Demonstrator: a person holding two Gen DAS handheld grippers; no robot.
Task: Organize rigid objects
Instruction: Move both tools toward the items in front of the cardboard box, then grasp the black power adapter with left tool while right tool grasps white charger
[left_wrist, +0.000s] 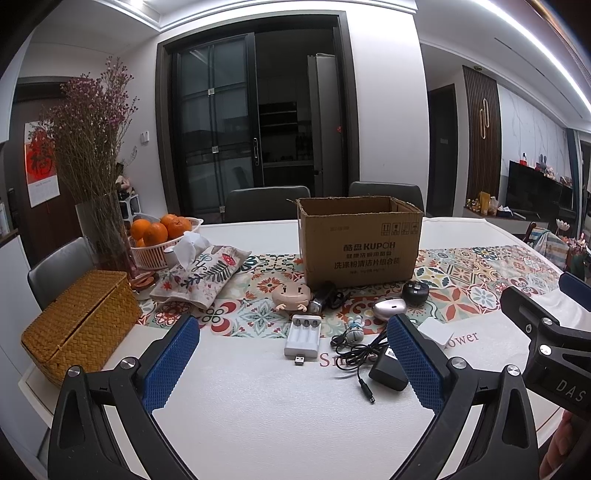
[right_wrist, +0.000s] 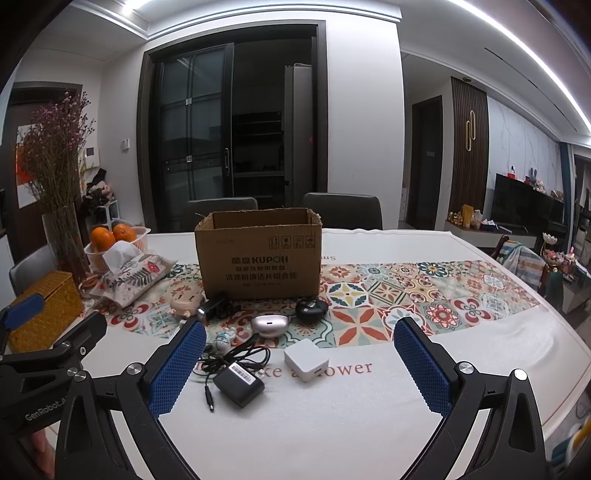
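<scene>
Jaws on both grippers spread wide, nothing between them: left gripper (left_wrist: 291, 360) and right gripper (right_wrist: 299, 363) both hover low over the white counter (right_wrist: 332, 424), side by side. Cardboard box (right_wrist: 258, 258) sits upright, top open, on the patterned runner (right_wrist: 406, 295) at mid-counter. Loose items lie in front of the box, none inside it as far as visible. White battery charger (left_wrist: 303, 334) lies flat between the left gripper's fingers in view, a small USB dongle (left_wrist: 300, 360) just beside its near end. Black power adapter (right_wrist: 239, 384) with its coiled cable (right_wrist: 236, 356) lies near the right gripper's left finger; white square plug (right_wrist: 306, 360) just right of it. Silver oval case (right_wrist: 266, 322) and black round device (right_wrist: 312, 309) sit on the runner close to the box front. Beige cartoon figure (left_wrist: 291, 293) and a dark razor-like item (left_wrist: 325, 297) touch or nearly touch, left of those. Small white-blue toy figure (left_wrist: 355, 328) stands near the cable. Far left: woven basket (left_wrist: 79, 325), fabric tissue cover (left_wrist: 207, 275), bowl of oranges (left_wrist: 162, 236), vase of dried flowers (left_wrist: 96, 155).
</scene>
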